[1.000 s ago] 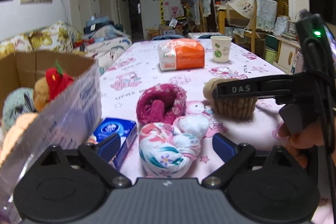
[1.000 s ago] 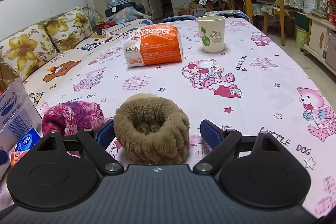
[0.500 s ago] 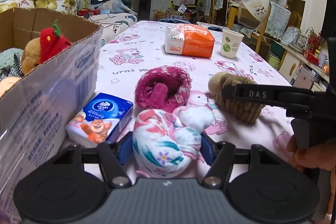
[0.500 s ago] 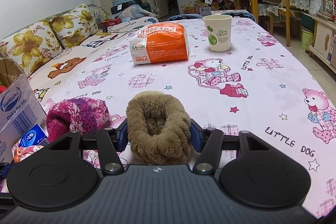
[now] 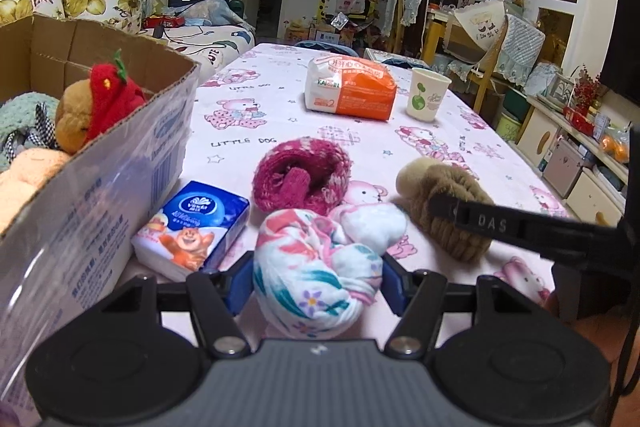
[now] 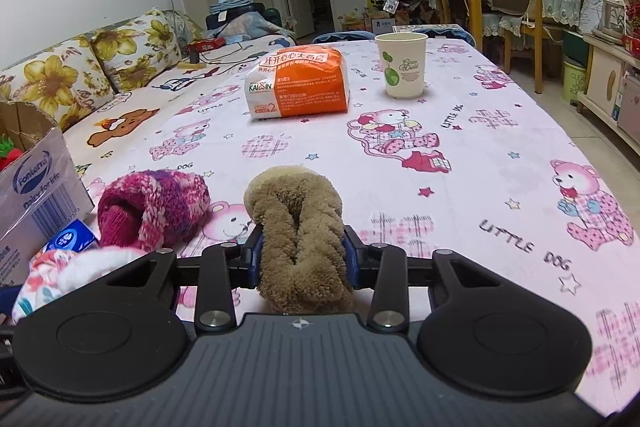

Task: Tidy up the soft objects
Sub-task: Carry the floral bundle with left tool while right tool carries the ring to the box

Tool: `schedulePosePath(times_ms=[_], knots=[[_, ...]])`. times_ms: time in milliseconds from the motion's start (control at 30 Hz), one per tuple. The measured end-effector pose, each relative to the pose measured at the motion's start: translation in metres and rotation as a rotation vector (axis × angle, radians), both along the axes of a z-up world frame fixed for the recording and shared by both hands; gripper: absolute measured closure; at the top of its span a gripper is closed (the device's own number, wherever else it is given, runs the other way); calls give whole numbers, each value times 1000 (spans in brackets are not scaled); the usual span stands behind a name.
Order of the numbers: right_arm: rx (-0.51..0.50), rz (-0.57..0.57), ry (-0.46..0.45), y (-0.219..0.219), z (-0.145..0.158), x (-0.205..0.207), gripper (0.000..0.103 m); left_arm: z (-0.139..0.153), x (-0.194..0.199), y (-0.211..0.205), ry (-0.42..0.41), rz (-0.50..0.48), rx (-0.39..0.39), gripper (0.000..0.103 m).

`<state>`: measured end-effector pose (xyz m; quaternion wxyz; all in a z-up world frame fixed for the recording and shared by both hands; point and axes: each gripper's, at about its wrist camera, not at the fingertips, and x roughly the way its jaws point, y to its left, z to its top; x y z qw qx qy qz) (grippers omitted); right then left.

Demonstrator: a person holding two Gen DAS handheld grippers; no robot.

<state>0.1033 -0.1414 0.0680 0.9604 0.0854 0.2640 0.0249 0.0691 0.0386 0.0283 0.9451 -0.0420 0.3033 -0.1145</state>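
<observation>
My left gripper [image 5: 316,285] is shut on a white floral sock bundle [image 5: 320,267] that rests on the table near its front edge. My right gripper [image 6: 302,261] is shut on a brown fuzzy sock bundle [image 6: 298,223], squeezed narrow between the blue pads; the same bundle [image 5: 444,203] shows in the left wrist view behind the right gripper's black finger. A pink knitted sock bundle [image 5: 302,175] lies between them, a little farther back, also seen as the pink bundle [image 6: 154,209]. A cardboard box [image 5: 100,163] at the left holds plush toys [image 5: 100,99].
A blue tissue pack [image 5: 192,227] lies beside the box. Farther back stand an orange and white bag [image 5: 350,89] and a paper cup [image 5: 426,95] on the pink printed tablecloth [image 6: 460,155]. A sofa is at the left; chairs and cabinets at the right.
Both grippers closed from wide open: the left onto the floral bundle, the right onto the brown bundle, which got squeezed narrow. The left view rolled level.
</observation>
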Motion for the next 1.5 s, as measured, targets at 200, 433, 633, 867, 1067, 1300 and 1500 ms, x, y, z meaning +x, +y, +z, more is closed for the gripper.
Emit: schedulePosePath(times_ms=[200, 433, 633, 867, 1067, 1300, 1500], knots=[[9, -23, 8, -1, 1, -4, 59, 7, -6, 3, -10, -12, -22, 40], [16, -74, 27, -3, 2, -9, 59, 14, -13, 8, -27, -25, -44, 40], [15, -103, 32, -2, 4, -16, 59, 23, -21, 10, -58, -36, -53, 40], [15, -132, 19, 1, 7, -24, 59, 32, -28, 13, -102, -51, -54, 40], [41, -152, -12, 1, 12, -35, 59, 41, -33, 20, -142, -48, -82, 40], [57, -131, -50, 14, 19, -46, 59, 53, -40, 33, -192, -30, -111, 40], [75, -101, -77, 24, 25, -56, 59, 62, -45, 49, -221, -6, -141, 40]])
